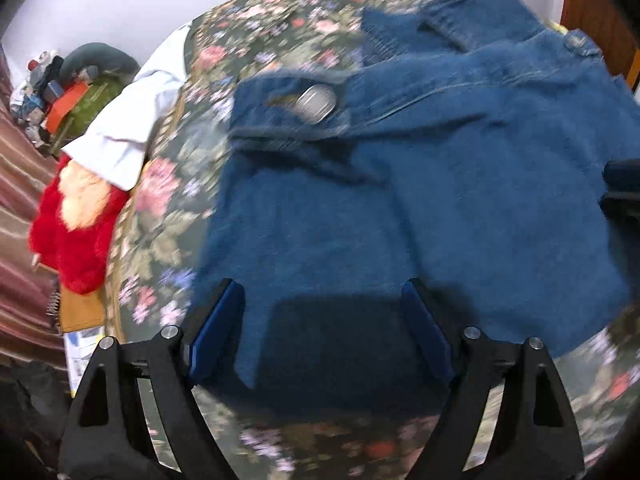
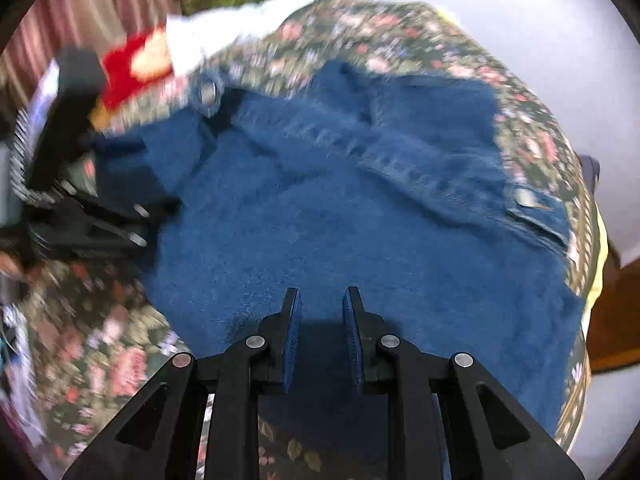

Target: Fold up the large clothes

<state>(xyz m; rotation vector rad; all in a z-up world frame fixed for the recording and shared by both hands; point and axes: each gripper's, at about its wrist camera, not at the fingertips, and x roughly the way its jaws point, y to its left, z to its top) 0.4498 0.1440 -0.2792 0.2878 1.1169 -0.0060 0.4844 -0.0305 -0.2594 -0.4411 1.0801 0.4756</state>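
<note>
A blue denim jacket (image 1: 400, 200) (image 2: 320, 200) lies spread on a floral bedspread (image 1: 280, 20) (image 2: 100, 340). One sleeve is folded across it, and that sleeve's cuff with a metal button (image 1: 318, 102) points left. My left gripper (image 1: 323, 286) hovers open over the jacket's near left part, with nothing between its blue pads. My right gripper (image 2: 322, 290) hangs over the jacket's near edge, its pads almost together and nothing showing between them. Each gripper shows in the other's view: the left one (image 2: 100, 216) at the jacket's left edge, the right one (image 1: 624, 188) at the right border. Both views are motion-blurred.
A white cloth (image 1: 128, 128) and a red plush item (image 1: 76, 232) lie at the bed's left edge. Behind them is a pile of clutter (image 1: 72, 92) beside a striped curtain (image 1: 20, 200). Brown wooden furniture (image 1: 600, 12) (image 2: 612, 320) stands off the right side.
</note>
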